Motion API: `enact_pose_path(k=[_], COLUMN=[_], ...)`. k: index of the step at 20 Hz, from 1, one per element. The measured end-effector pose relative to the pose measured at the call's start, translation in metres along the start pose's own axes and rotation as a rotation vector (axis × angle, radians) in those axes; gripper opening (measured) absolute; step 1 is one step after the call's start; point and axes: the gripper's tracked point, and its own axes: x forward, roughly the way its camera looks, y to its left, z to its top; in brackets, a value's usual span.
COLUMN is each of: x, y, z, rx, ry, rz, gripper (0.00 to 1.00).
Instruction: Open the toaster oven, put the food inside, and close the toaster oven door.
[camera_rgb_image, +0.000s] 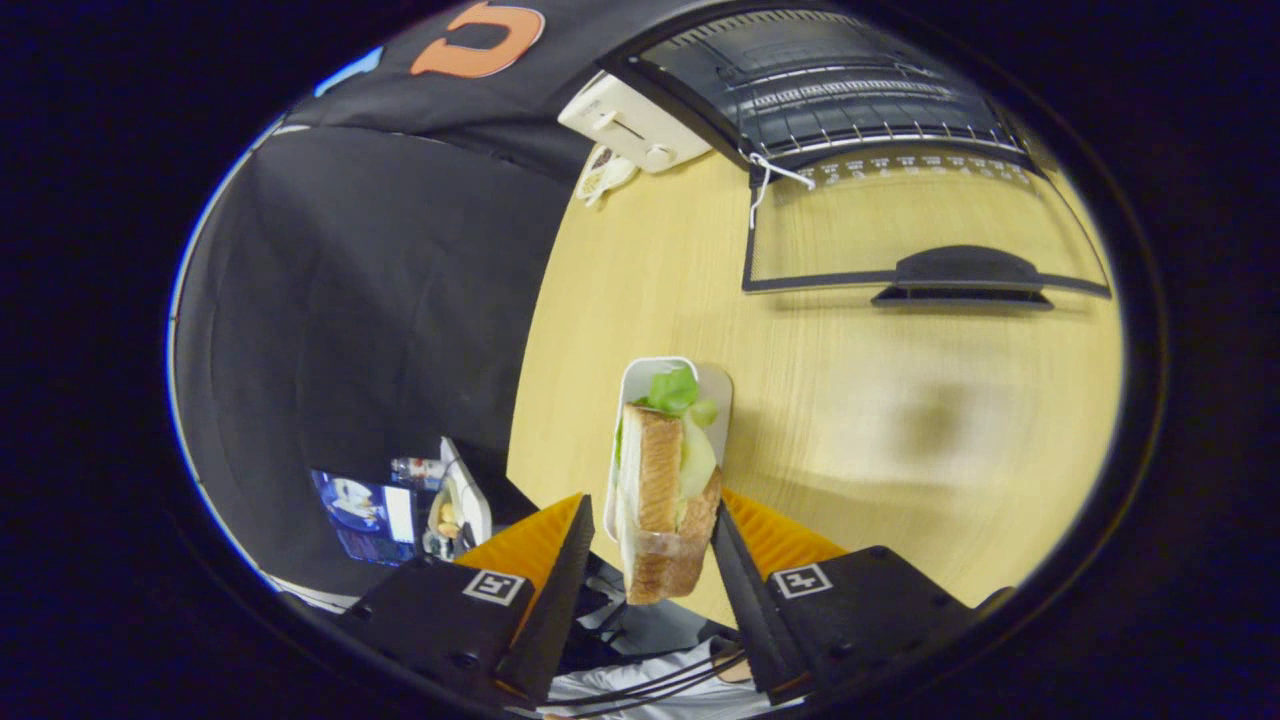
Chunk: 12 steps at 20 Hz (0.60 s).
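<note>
Tabletop (900, 420) beyond claw (640, 545), which pinches sandwich (660, 500) on both sides; oven (830, 90) door (920, 230) down ahead. Risk: lettuce slips out, or bread clips rack edge.

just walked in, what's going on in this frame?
A person's handheld gripper holds a sandwich between its fingers, apparently clamped, above a white tray on the wooden table. Beyond the fingers, the toaster oven stands with its glass door already dropped open and the wire rack showing. The food is not inside yet.
</note>
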Motion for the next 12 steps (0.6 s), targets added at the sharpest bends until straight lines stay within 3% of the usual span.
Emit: enact_pose_path(k=[3,8,12], x=[0.0082,0.0091,0.0009], y=[-0.0038,-0.0047,0.0009], z=[-0.0018,-0.0026,-0.0061], rx=[0.015,0.023,0.017], ry=[0.020,0.011,0.007], rz=[-0.001,0.002,0.020], gripper=[0.68,0.45,0.40])
